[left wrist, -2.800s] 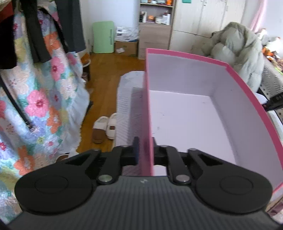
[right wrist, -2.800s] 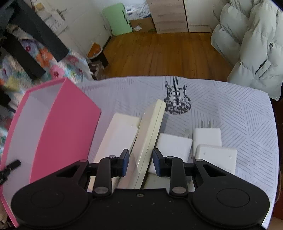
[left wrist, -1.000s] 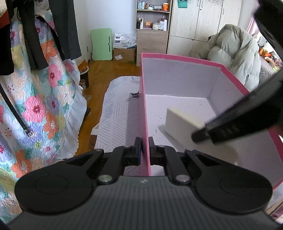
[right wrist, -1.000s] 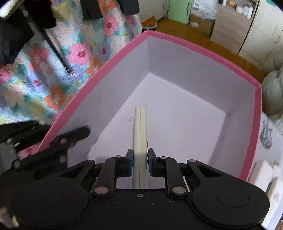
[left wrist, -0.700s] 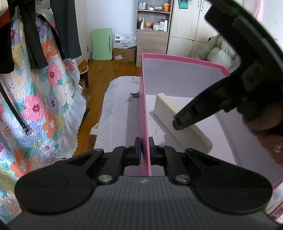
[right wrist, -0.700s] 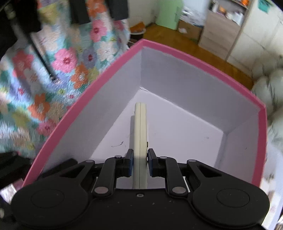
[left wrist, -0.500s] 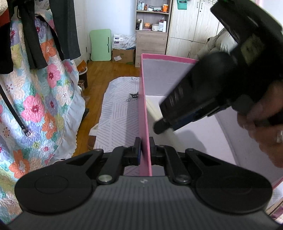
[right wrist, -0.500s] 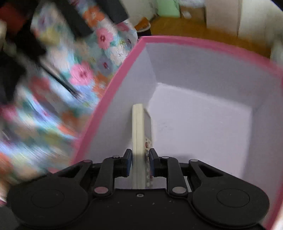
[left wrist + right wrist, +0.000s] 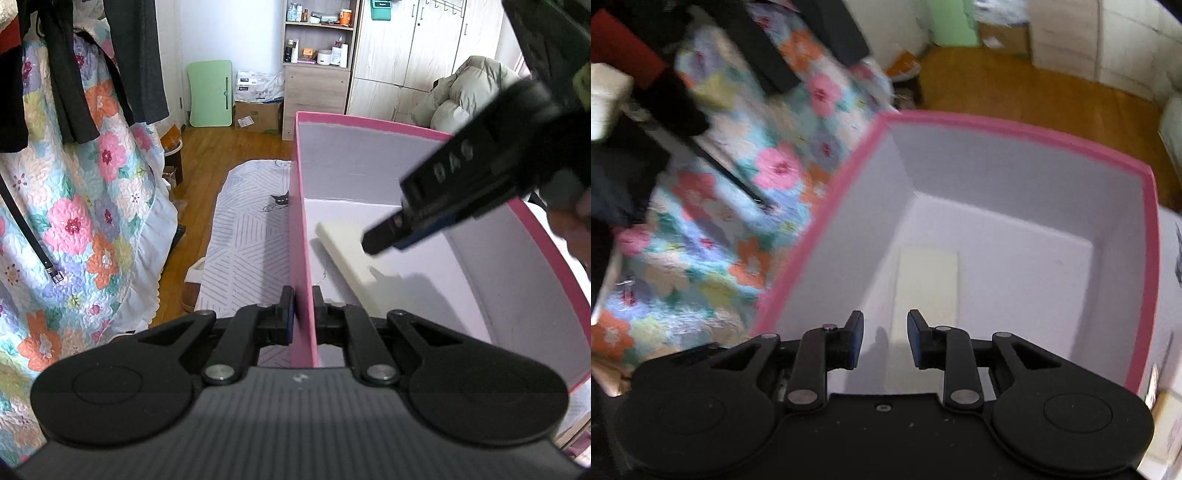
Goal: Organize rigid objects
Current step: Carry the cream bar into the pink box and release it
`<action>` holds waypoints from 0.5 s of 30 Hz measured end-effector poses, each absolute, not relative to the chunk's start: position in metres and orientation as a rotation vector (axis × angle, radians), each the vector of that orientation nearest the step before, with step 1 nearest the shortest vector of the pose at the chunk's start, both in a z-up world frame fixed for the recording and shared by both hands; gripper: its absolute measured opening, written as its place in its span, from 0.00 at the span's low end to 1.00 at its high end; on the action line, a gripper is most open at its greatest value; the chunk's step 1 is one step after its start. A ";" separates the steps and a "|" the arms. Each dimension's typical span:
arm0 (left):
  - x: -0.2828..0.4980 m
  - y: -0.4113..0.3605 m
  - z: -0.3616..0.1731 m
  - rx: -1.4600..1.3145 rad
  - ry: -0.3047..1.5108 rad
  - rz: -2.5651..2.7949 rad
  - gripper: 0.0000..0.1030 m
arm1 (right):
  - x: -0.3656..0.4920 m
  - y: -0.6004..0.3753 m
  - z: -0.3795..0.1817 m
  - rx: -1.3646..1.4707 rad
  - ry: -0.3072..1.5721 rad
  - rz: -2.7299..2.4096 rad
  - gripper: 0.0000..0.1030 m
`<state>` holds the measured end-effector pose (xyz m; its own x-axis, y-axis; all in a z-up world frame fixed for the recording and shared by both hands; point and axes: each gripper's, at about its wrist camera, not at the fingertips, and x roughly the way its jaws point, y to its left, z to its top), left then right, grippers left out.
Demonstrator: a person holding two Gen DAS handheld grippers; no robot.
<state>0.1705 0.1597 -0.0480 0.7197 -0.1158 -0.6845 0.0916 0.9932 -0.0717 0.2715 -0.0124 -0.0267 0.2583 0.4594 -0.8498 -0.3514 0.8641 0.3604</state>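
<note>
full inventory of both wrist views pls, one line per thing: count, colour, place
box: 1, pink outside, white inside, on the table, left wall pinched by the left gripper
flat block: 1, cream, lying on the box floor near the left wall
tablecloth: 1, white with grey line pattern and a small cat print, left of the box
quilt: 1, floral pastel, hanging at far left
dark clothes: several, black or grey, hanging over the quilt
folding board: 1, mint green, leaning on the back wall
shelf unit: 1, light wood, bottles on it
puffer jacket: 1, pale grey-green, back right
left gripper: 1, black, shut on the box wall
right gripper: 1, black, open above the flat block
</note>
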 end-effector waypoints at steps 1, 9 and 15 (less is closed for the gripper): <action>0.170 0.159 -0.048 -0.032 0.759 -0.113 0.06 | 0.270 -0.016 -0.027 0.101 1.191 0.553 0.31; 0.171 0.159 -0.047 -0.031 0.763 -0.114 0.06 | 0.232 -0.078 0.036 0.058 1.105 0.565 0.31; 0.169 0.155 -0.047 -0.016 0.756 -0.106 0.06 | 0.202 -0.143 0.055 0.069 1.094 0.400 0.40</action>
